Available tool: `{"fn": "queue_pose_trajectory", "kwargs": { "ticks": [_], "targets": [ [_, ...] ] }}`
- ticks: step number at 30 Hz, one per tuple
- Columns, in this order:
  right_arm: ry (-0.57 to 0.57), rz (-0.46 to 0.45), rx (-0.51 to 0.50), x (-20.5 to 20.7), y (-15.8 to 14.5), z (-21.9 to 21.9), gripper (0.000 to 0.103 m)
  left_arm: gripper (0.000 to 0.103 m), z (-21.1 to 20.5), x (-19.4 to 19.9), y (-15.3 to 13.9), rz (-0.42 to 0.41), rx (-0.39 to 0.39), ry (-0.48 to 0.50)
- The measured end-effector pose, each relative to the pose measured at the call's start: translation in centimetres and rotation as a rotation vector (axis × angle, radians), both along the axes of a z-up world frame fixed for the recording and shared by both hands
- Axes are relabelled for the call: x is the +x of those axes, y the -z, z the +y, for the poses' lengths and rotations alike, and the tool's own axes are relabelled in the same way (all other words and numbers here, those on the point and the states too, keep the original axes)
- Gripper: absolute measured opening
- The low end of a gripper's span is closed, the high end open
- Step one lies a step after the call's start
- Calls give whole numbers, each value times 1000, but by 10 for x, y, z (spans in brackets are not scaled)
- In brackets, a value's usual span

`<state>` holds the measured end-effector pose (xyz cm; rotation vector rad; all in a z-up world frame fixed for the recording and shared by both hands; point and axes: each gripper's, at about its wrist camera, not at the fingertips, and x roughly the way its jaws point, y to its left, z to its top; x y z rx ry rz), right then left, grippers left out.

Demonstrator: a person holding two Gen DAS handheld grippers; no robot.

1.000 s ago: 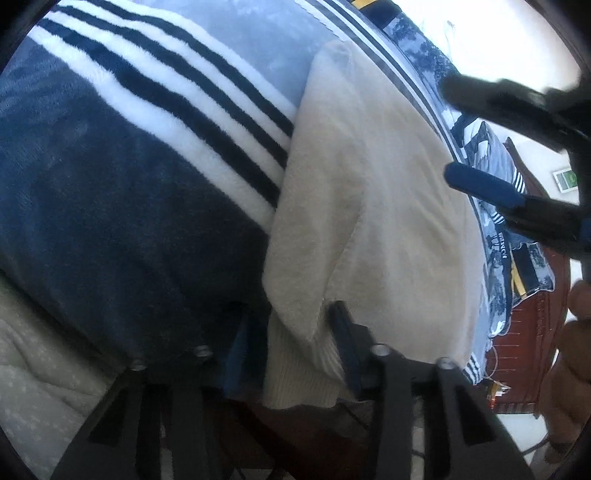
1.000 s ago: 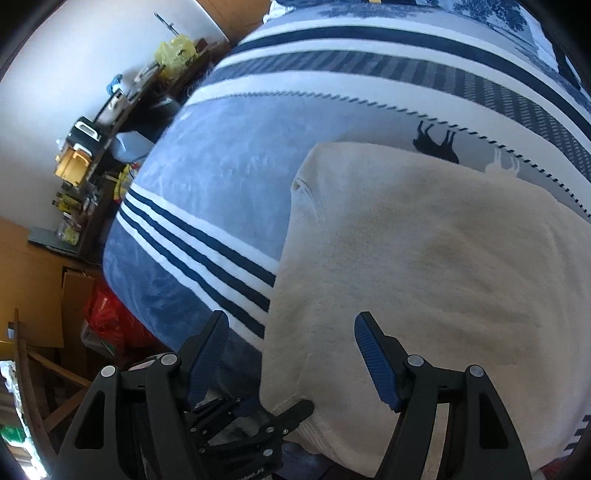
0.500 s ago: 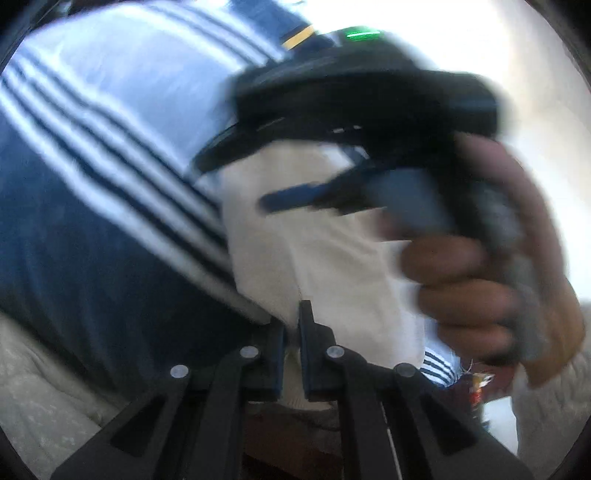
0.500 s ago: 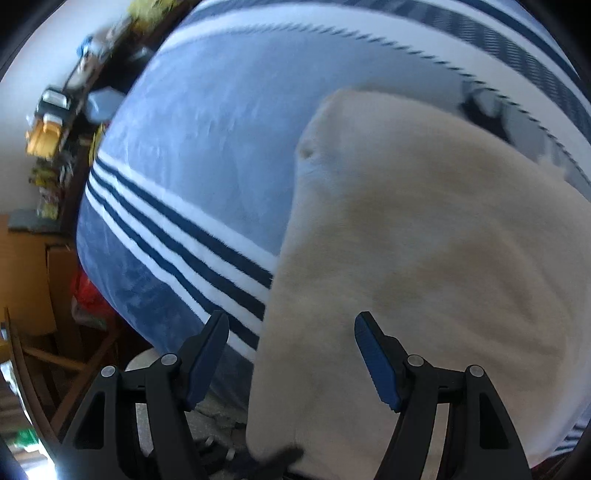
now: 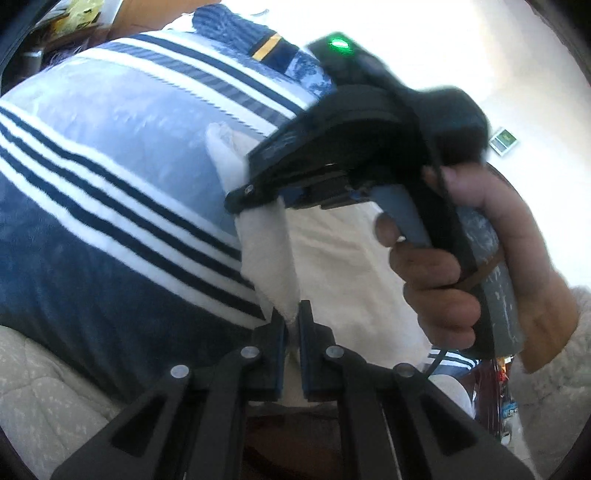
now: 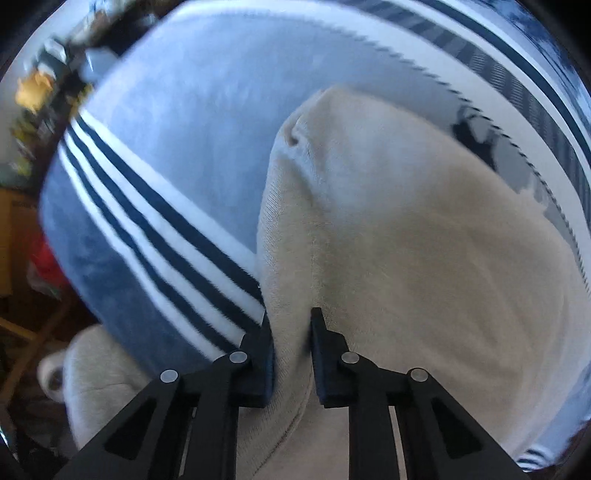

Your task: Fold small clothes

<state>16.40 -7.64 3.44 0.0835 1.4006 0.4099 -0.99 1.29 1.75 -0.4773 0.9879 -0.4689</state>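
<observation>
A cream knitted garment (image 6: pixel 424 236) lies on a blue striped blanket (image 6: pixel 166 155). My left gripper (image 5: pixel 291 325) is shut on the garment's near edge (image 5: pixel 269 258), which stands up as a taut ridge. My right gripper (image 6: pixel 290 328) is shut on the garment's left edge, pinching a fold between its blue pads. In the left wrist view the right gripper's black body (image 5: pixel 354 147) and the hand holding it fill the right side above the garment, hiding its far part.
The blanket (image 5: pixel 110 184) covers a bed with a pale quilt (image 5: pixel 44 398) at its near edge. Cluttered shelves (image 6: pixel 40 96) and a red bag (image 6: pixel 48 266) stand to the left, off the bed. A pillow (image 5: pixel 236 33) lies at the far end.
Both grippers have closed on the garment's edge. The right gripper moved in beside the left one, and the pinched edge has lifted off the blanket.
</observation>
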Motion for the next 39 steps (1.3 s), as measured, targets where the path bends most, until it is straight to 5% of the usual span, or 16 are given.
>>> {"fn": "queue_pose_trajectory", "kwargs": {
  "ticks": [8, 17, 25, 33, 39],
  "targets": [
    [204, -125, 385, -47, -43, -107, 16, 6, -65, -28, -60, -104, 127, 95],
    [384, -268, 639, -118, -66, -236, 16, 6, -194, -41, -105, -172, 280, 298],
    [576, -281, 747, -165, -11, -345, 16, 6, -312, -32, -50, -90, 343, 479],
    [735, -179, 853, -185, 88, -402, 14, 6, -361, -34, 24, 40, 447, 542],
    [703, -285, 871, -187, 72, -416, 11, 6, -372, -38, 4, -13, 399, 530]
  ]
}}
